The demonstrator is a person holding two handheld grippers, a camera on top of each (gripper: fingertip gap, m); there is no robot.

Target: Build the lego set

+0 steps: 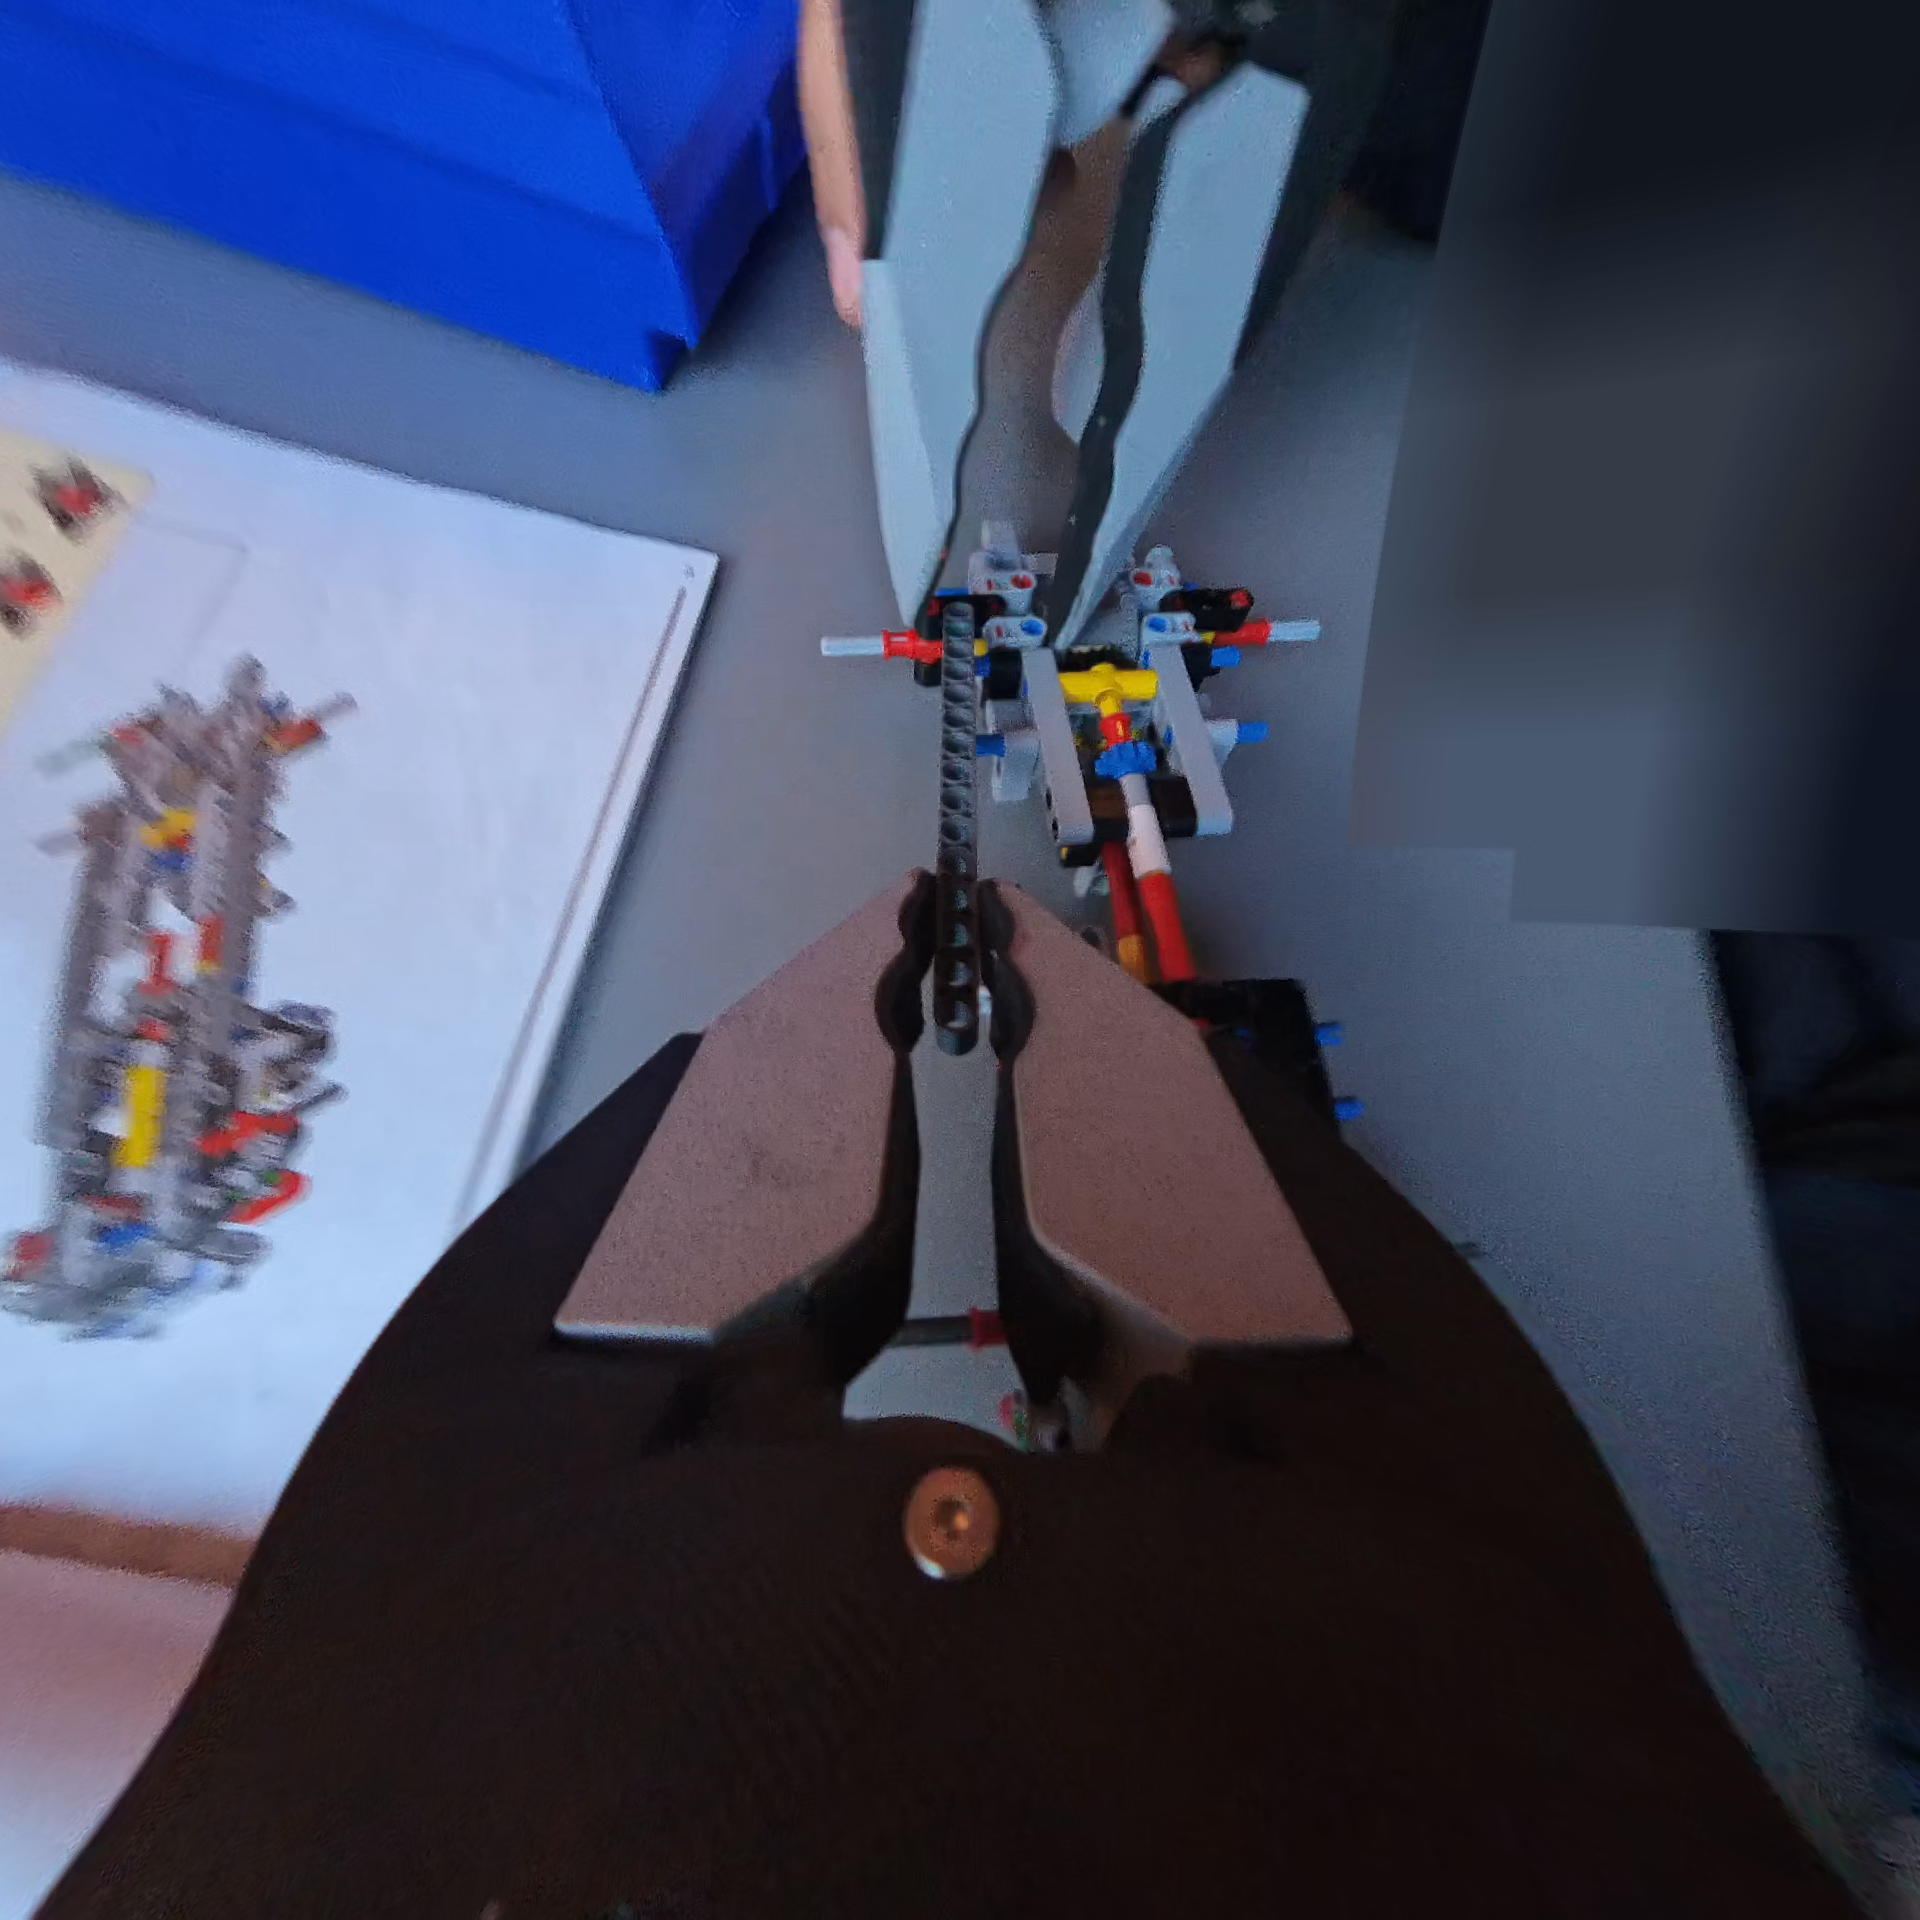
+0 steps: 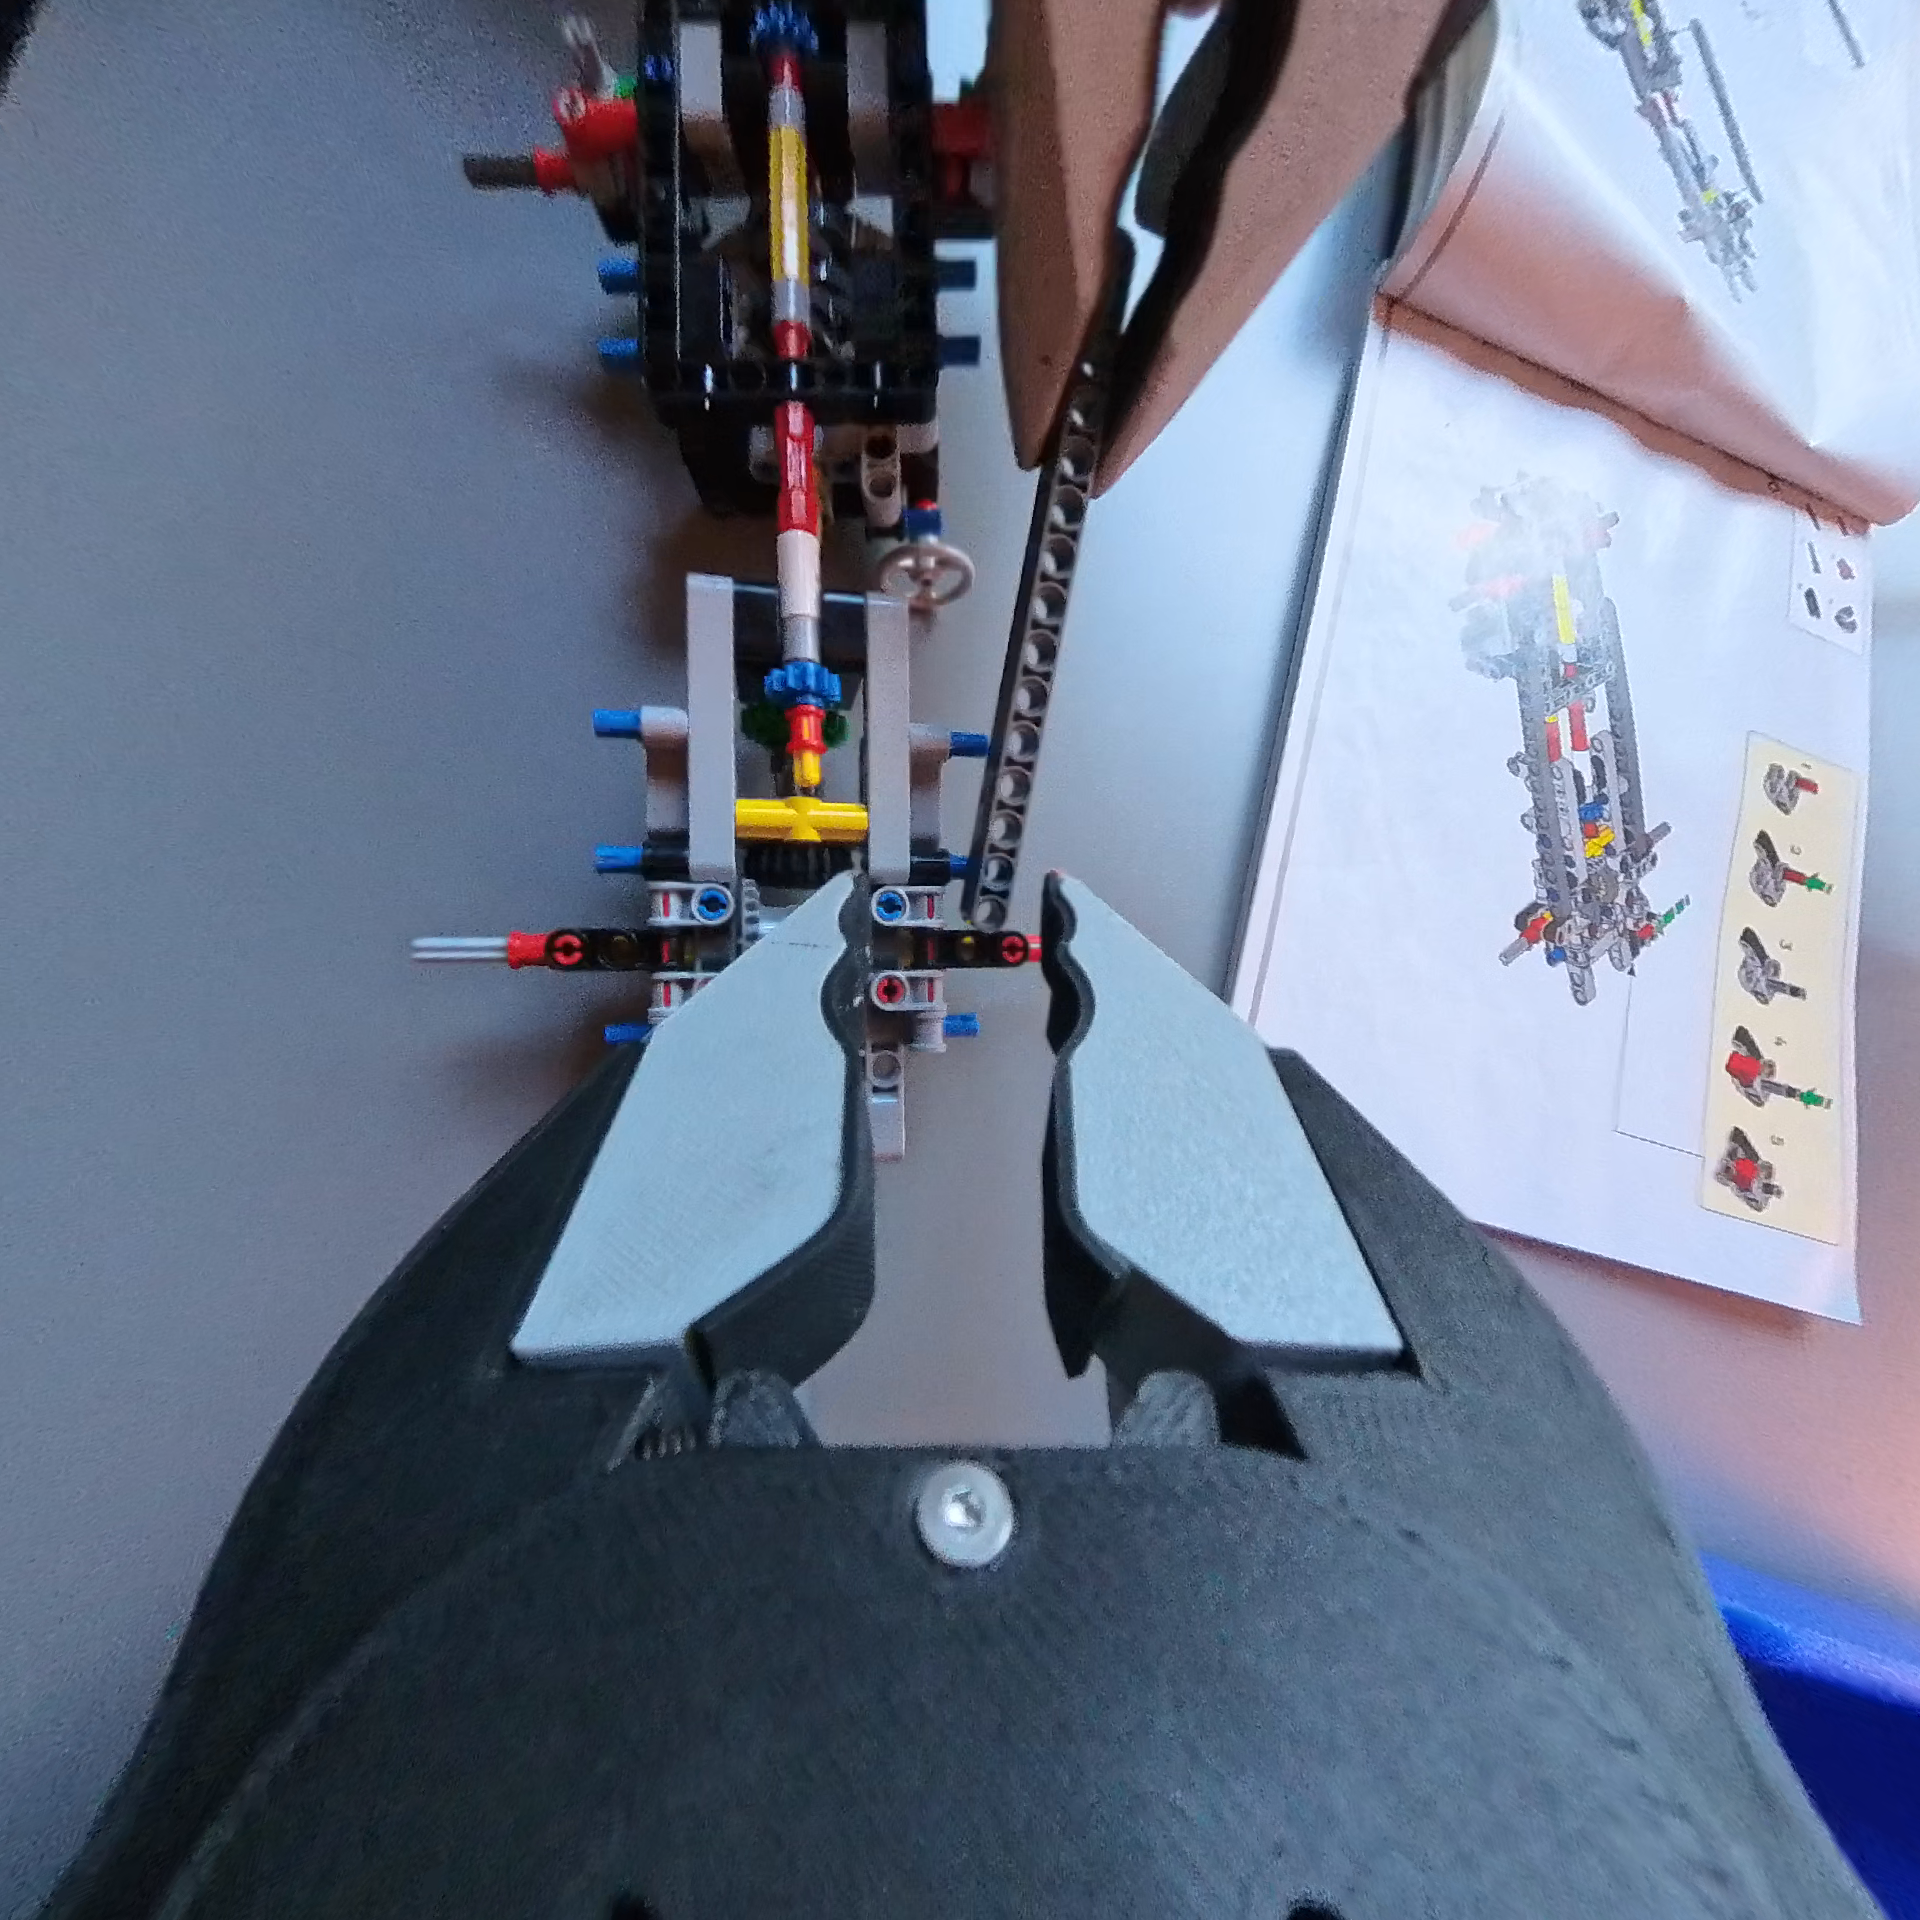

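Two jaws flank chassis [image 2: 795, 727]; left clamps beam [image 1: 957, 790].

Each camera sits just behind its own hand-held gripper, looking forward along the fingers and down at the grey bench [image 1: 727, 790]. The two face each other from close range, sharing the brick model [image 2: 800, 769] and the open booklet [image 1: 416, 831].

bare grey table [image 2: 260, 623] one side of brick model [image 2: 800, 790], booklet [image 2: 1558, 831] crowding the other
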